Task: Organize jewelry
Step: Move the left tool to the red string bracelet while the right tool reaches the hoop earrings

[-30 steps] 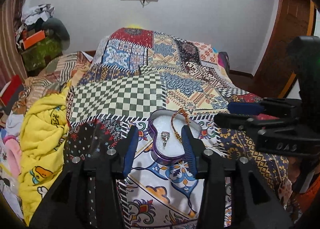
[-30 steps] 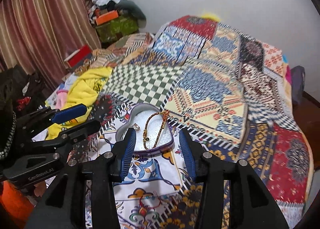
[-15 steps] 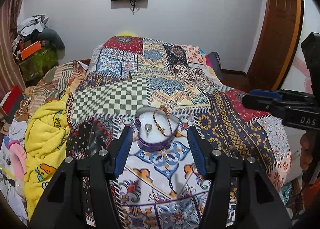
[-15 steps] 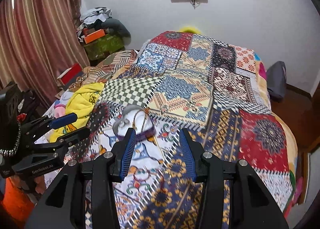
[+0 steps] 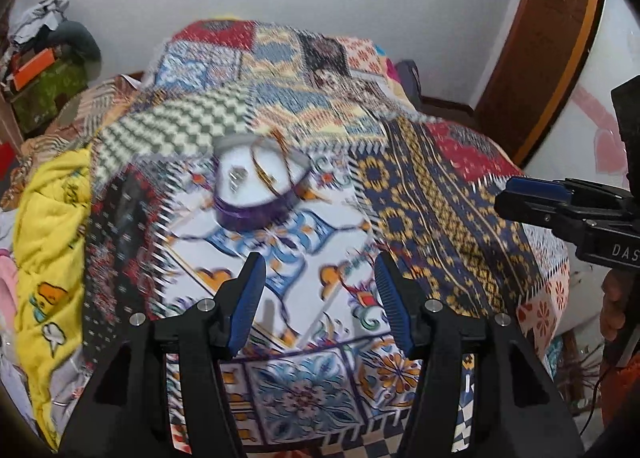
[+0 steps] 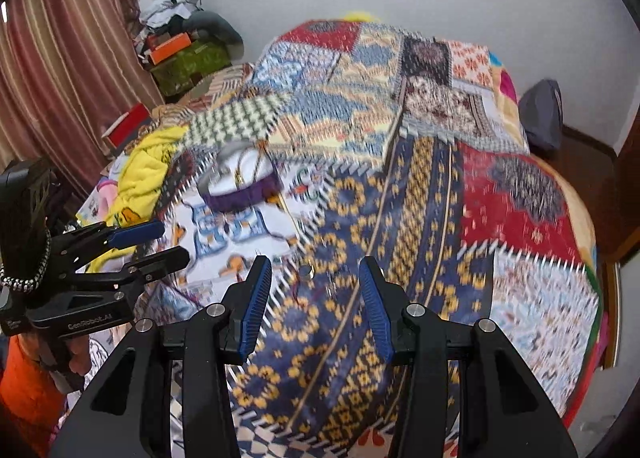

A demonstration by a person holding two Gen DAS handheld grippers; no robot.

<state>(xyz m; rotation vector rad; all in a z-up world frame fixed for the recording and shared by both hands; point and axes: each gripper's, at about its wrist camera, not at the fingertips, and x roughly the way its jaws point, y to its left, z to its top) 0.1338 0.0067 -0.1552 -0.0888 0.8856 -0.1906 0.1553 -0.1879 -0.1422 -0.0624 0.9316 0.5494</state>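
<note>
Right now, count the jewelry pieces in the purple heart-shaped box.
2: a ring on the left, a bracelet looped to its right. Blur may hide smaller pieces.

A home bedroom: quilted bed (image 5: 420, 178), curtains (image 6: 60, 70), piled clothes (image 6: 180, 18).

Smeared by motion blur in both views: the patchwork bedspread (image 5: 420, 194) and the purple heart-shaped box (image 5: 256, 194), with the small silvery piece (image 5: 236, 178) inside too blurred to identify. Cut off by the picture's right edge in the left wrist view: the right claw (image 5: 516, 198), so jaw state unreadable there. Too small and blurred to name: a round item (image 6: 306, 272) near the bed's front edge.
</note>
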